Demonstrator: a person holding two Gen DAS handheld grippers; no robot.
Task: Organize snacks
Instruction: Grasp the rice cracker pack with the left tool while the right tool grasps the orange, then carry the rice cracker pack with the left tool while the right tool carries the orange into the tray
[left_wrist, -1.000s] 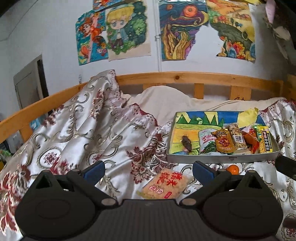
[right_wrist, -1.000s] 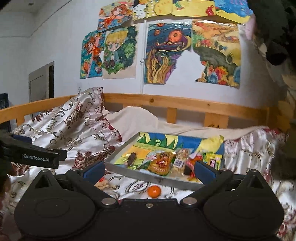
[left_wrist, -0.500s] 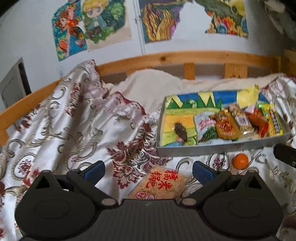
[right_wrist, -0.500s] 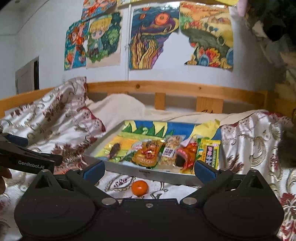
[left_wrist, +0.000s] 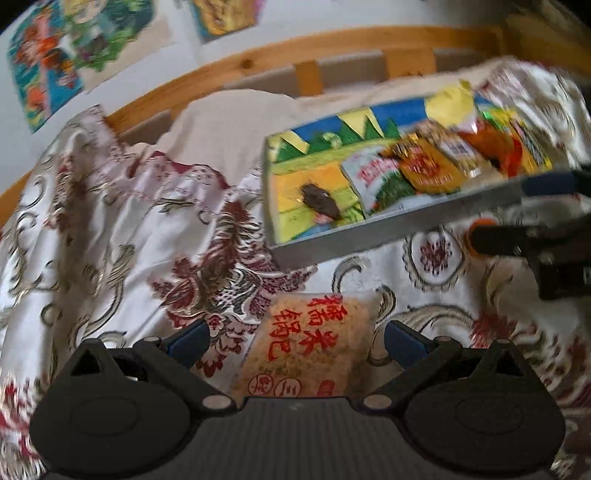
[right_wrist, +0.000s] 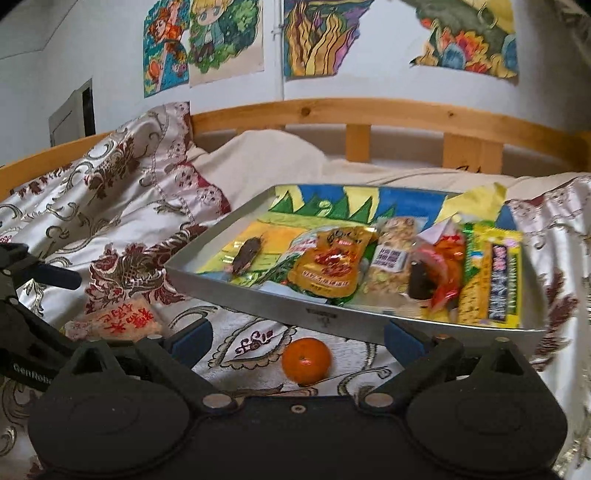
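Note:
A grey tray (right_wrist: 295, 314) with a painted floor sits on the bed and holds several snack packets (right_wrist: 328, 266). A small orange (right_wrist: 306, 360) lies on the quilt in front of the tray. It sits low between the fingers of my right gripper (right_wrist: 297, 338), whose jaws are closing without touching it. A pale rice-cracker packet (left_wrist: 314, 343) with red writing lies flat between the open fingers of my left gripper (left_wrist: 295, 339), untouched. In the left wrist view the right gripper (left_wrist: 502, 212) reaches in from the right and hides most of the orange (left_wrist: 476, 225).
A patterned satin quilt (left_wrist: 129, 221) is bunched up to the left, with a white pillow (right_wrist: 266, 155) behind the tray. A wooden bed rail (right_wrist: 369, 110) runs along the wall with drawings on it. One finger (right_wrist: 55, 276) of the left gripper shows at the left edge.
Both grippers have come down and forward toward the bed. The packet now lies between the left fingers and the orange between the right ones. The left view has tilted.

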